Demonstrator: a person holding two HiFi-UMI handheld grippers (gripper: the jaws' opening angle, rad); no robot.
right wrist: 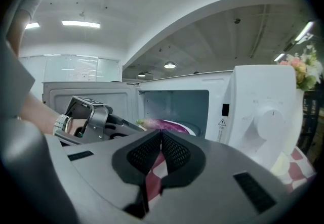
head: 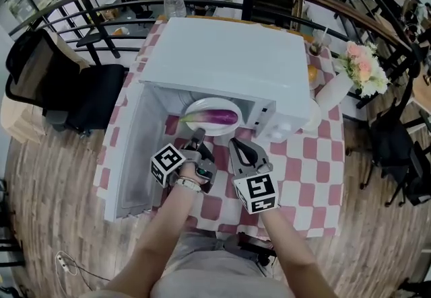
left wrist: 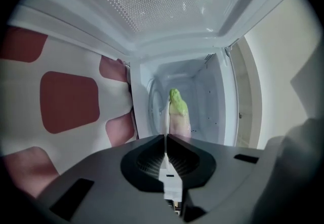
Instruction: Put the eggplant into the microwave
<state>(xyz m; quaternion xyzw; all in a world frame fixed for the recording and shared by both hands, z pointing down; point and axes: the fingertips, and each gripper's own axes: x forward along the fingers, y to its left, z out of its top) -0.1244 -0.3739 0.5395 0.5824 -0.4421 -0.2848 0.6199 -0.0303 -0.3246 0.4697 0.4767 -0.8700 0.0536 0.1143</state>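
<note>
The table [head: 316, 169] is covered with a red and white checked cloth, and most of its middle is taken by the white microwave [head: 229, 61]. The microwave is set with its opening toward the person, so that it can be reached from the front edge.

Its door [head: 131, 155] is swung fully open to the left. This leaves the way into the chamber free, and it also explains why the inner side of the door fills the top of the left gripper view.

A white plate [head: 202, 130] is seen inside the chamber, close to the opening. The eggplant [head: 217, 117] is laid across this plate, its purple body to the right and its green stem end to the left. The task's main step is therefore judged to be already done; only the closing of the door seems to be left.

The left gripper [head: 197, 136] is held just in front of the opening and is pointed at the stem end. Its jaws are pressed together and nothing is held between them. The right gripper [head: 234, 144] is kept just beside it, also closed and empty, with only the cloth seen through the slit.
</note>
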